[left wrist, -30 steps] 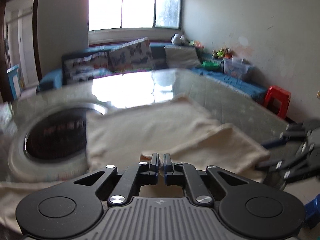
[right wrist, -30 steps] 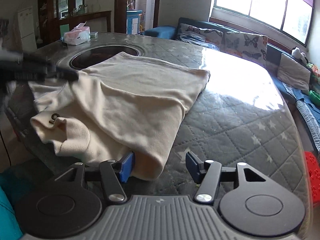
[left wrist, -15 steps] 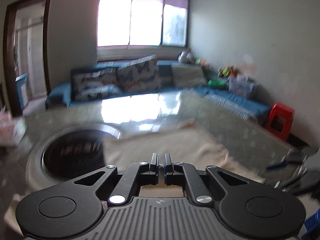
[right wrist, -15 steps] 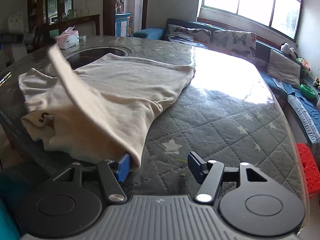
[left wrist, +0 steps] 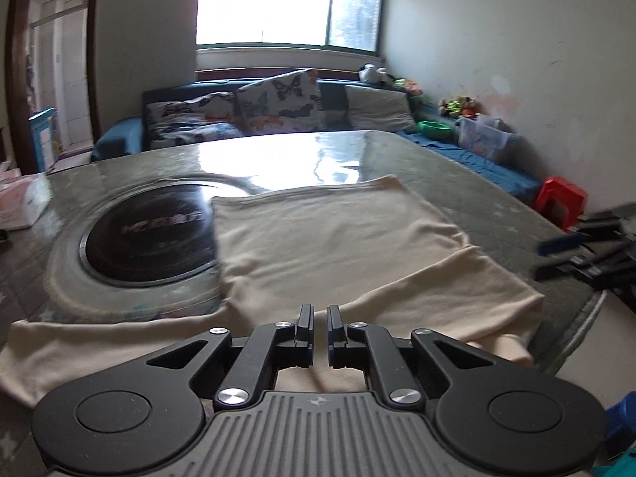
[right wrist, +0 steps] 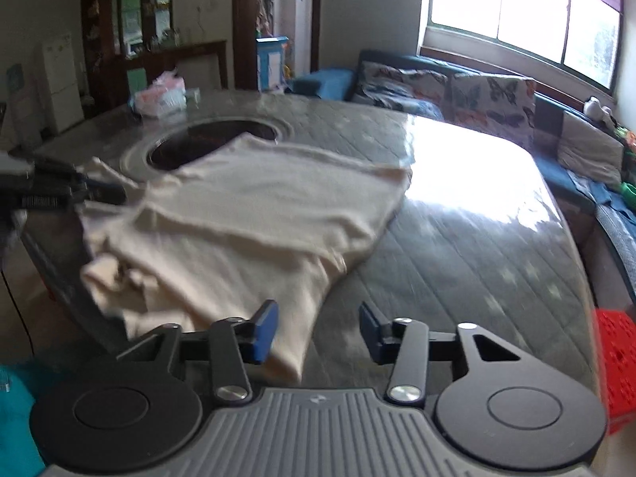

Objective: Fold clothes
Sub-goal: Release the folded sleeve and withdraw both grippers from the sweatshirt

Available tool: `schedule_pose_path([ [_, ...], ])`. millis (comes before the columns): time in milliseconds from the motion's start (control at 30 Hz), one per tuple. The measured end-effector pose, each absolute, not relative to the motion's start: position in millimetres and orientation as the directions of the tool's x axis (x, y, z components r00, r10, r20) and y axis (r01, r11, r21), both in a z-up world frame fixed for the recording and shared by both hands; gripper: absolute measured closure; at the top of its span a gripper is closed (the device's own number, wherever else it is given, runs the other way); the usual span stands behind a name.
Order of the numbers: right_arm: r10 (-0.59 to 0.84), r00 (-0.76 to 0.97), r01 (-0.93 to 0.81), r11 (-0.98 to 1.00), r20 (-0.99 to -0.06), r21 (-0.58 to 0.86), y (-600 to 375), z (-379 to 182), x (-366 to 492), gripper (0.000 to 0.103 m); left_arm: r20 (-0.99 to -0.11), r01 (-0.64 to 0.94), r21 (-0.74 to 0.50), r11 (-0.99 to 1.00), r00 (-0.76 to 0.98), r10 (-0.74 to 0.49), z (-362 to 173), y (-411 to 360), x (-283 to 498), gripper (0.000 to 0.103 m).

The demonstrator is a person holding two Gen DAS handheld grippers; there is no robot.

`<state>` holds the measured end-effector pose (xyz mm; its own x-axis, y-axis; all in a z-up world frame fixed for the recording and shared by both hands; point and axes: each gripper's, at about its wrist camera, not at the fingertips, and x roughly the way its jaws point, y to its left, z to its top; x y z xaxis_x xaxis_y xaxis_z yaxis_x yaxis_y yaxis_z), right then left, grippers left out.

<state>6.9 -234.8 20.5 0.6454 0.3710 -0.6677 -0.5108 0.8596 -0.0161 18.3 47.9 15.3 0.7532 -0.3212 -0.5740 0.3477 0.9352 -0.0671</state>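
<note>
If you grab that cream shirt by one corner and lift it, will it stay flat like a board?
Probably not. The cream shirt lies in soft folds and droops over the table edge, so it would likely hang limp. It also looks thin, probably light.

Daylight from blown-out window (left wrist: 286, 2); glare on table (right wrist: 469, 183); right view motion-blurred; fisheye bending at edges.

The garment (left wrist: 326, 246) is lying on the table (right wrist: 457, 246), its far left part overlapping the round inset (left wrist: 147, 234) in the tabletop and its near edge hanging over the table's near side. A tissue box (right wrist: 161, 97) is sitting beyond the inset, and a sofa (left wrist: 278, 111) is standing behind the table under the window (left wrist: 286, 0)
</note>
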Motion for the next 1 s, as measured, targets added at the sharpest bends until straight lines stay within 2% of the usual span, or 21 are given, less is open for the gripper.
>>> schedule_pose_path([
  [167,0.401,0.633,-0.555,0.831,-0.662,-0.028,-212,15,39,0.068,-0.59,0.33,-0.057,0.942,0.751,-0.299,8,45,26,0.093],
  [300,0.397,0.627,-0.579,0.813,-0.67,-0.061,-197,5,56,0.068,-0.601,0.309,-0.037,0.95,0.753,-0.268,3,50,32,0.073],
  [333,0.395,0.627,-0.58,0.812,-0.672,-0.063,-196,4,58,0.068,-0.607,0.309,-0.038,0.95,0.748,-0.268,1,50,35,0.072],
  [467,0.389,0.624,-0.579,0.813,-0.678,-0.067,-194,-4,62,0.07,-0.627,0.325,-0.041,0.945,0.728,-0.277,-8,46,44,0.073],
  [600,0.375,0.627,-0.565,0.823,-0.682,-0.067,-197,-8,64,0.075,-0.626,0.326,-0.026,0.945,0.732,-0.269,-12,42,48,0.093],
  [667,0.372,0.629,-0.56,0.826,-0.683,-0.065,-199,-9,65,0.076,-0.603,0.319,-0.023,0.948,0.752,-0.267,-5,42,47,0.095],
  [733,0.368,0.631,-0.552,0.831,-0.683,-0.062,-202,-10,66,0.076,-0.583,0.312,-0.014,0.95,0.769,-0.261,-1,43,48,0.095],
  [867,0.364,0.634,-0.54,0.84,-0.682,-0.053,-204,-14,66,0.076,-0.618,0.304,-0.013,0.952,0.746,-0.247,-10,45,55,0.093],
  [1000,0.369,0.642,-0.546,0.835,-0.672,-0.064,-202,-8,61,0.076,-0.617,0.276,-0.014,0.961,0.754,-0.225,-9,53,47,0.078],
])
